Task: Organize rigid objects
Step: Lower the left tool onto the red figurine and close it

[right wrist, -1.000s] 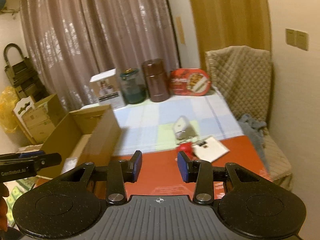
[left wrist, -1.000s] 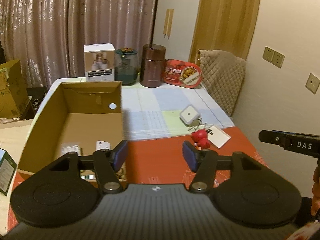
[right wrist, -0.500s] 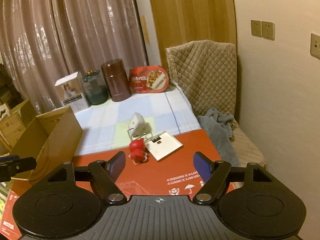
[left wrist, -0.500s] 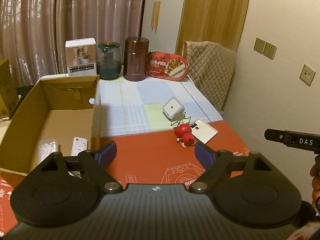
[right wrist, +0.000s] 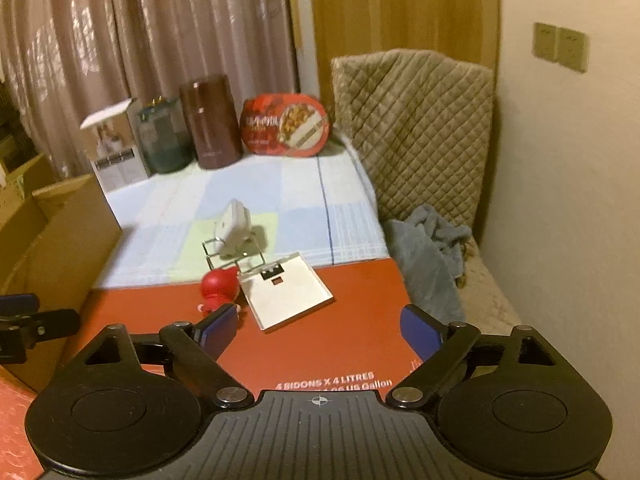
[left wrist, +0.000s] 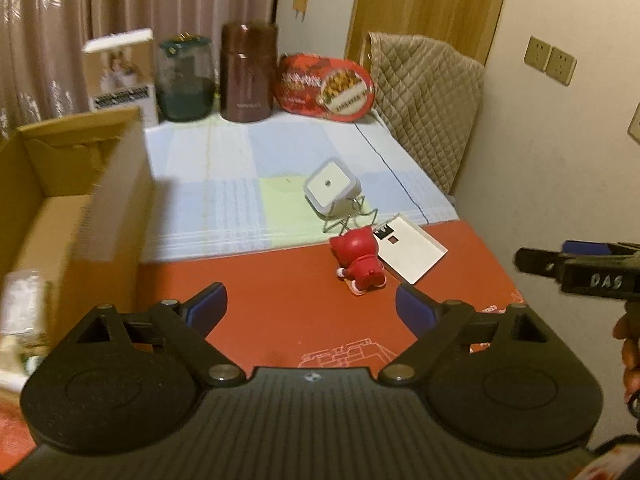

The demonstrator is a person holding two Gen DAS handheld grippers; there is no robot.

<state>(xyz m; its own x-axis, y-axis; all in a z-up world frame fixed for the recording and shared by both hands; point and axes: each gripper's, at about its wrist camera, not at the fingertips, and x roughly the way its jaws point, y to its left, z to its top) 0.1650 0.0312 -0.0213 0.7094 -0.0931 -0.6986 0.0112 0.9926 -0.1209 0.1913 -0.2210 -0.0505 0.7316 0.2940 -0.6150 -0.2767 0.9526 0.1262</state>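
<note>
Over on the left wrist view, the cardboard box [left wrist: 76,208] holds some blurry whitish packets. The left hand-held gripper [left wrist: 310,306] tilts down over the red tabletop [left wrist: 280,312], jaws opening wide, nothing between them; the red figurine [left wrist: 360,264] lies just ahead.

Right wrist view: right hand-held gripper [right wrist: 320,330] also angled down, jaws opening, empty, the white card [right wrist: 286,292] ahead, figurine beside its left finger.

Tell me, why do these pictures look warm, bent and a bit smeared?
Left wrist view: dim yellowish room light, and the cardboard box is smeared by motion blur. Right wrist view: the fisheye lens bows the wall and curtains and darkens the corners; the red toy looks soft.
</note>
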